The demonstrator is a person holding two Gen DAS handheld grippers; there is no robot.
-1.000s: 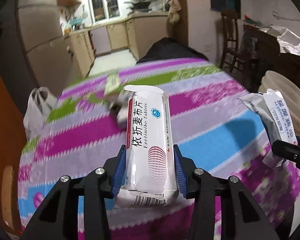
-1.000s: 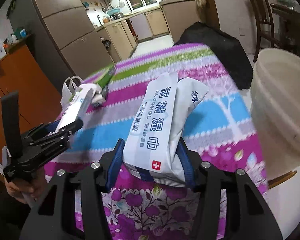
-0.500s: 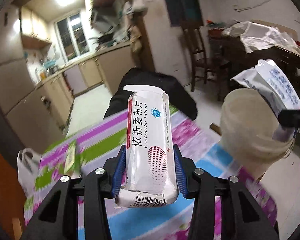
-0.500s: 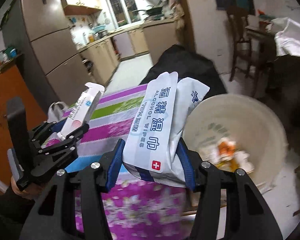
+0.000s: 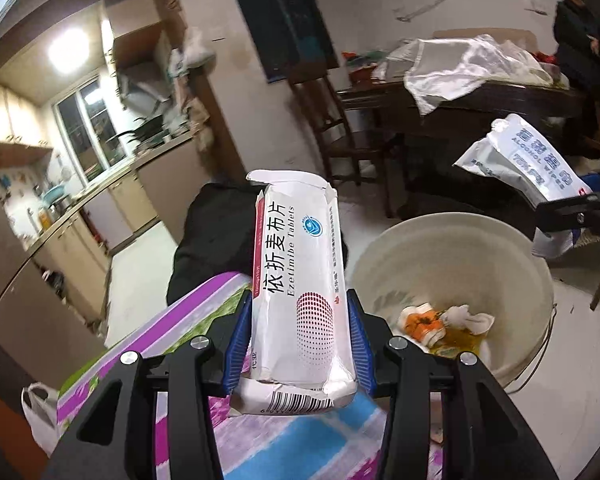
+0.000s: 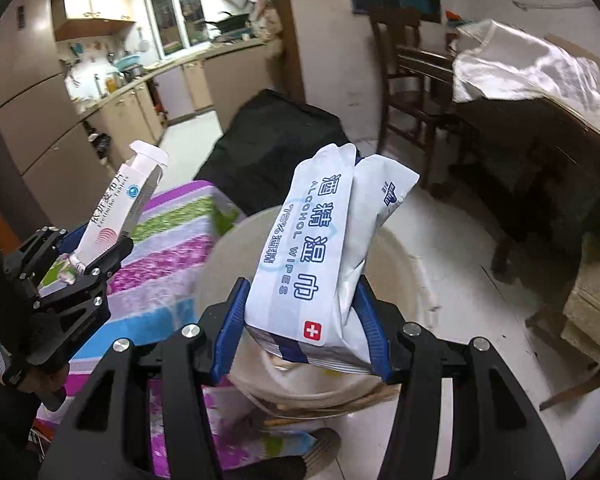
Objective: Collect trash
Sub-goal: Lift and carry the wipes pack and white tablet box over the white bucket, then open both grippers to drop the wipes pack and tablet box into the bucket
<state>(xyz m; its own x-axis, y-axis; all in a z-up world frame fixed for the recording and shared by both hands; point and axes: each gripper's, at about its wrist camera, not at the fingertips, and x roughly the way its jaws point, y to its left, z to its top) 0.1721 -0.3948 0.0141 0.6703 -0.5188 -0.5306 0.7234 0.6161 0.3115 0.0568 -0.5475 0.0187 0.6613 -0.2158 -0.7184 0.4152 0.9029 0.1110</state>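
Both-handed carry recorded. Left tool (image 5: 298, 344) was clamped on the white cardboard tablet box with black Chinese print and a red dotted circle (image 5: 300, 280); blue pads (image 5: 236, 340) pressed its two long sides near the barcode end, and the torn-open far flap pointed up and away. From the right wrist view the same box (image 6: 118, 208) stood tilted in the left tool (image 6: 88, 264), over the far edge of the desk.

Right tool (image 6: 304, 328) was clamped on the white soft-plastic alcohol wipes pack with blue lettering and a small red cross square (image 6: 312, 248); blue pads gripped its lower end, and the pack leaned up and to the right. In the left wrist view this pack (image 5: 528, 164) hung above the far right rim of the bucket, held by the right tool (image 5: 572, 212).

The cream round plastic bucket (image 5: 512, 264) stood on the pale floor just beside the desk's far corner. Inside lay crumpled white tissue (image 5: 468, 316) and orange-stained scraps (image 5: 420, 320). The desk carried a striped cloth of magenta, green, white and blue bands (image 5: 284, 436). The tablet box sat over the desk corner, left of the bucket rim, not over its opening.

Background: dark wooden chair (image 6: 412, 92), dark side table draped with a white glossy sheet (image 6: 528, 68).
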